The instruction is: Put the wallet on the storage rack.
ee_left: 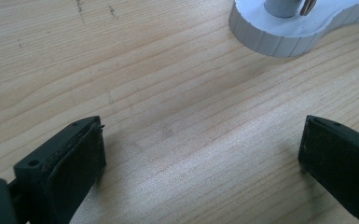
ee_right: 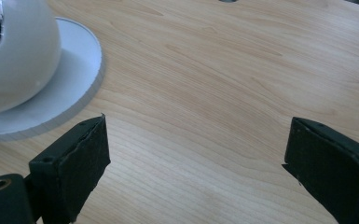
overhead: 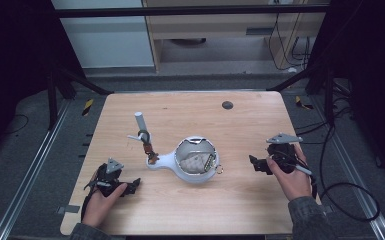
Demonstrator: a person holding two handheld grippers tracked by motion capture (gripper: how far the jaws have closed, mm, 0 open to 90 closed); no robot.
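Note:
A white dome-shaped device on a white base sits at the middle of the wooden table, with a crumpled grey piece inside its open top. From the base's left lobe rises a grey post with a clip and wires. My left gripper rests near the table's front left, held by a hand, jaws wide open over bare wood. My right gripper sits to the right of the dome, jaws open and pointing toward it. The dome's side and its base rim show in the right gripper view.
A small dark round hole lies near the table's far edge. Cables trail off the right side. Dark frame bars and a floor surround the table. Bare wood lies between each gripper and the device.

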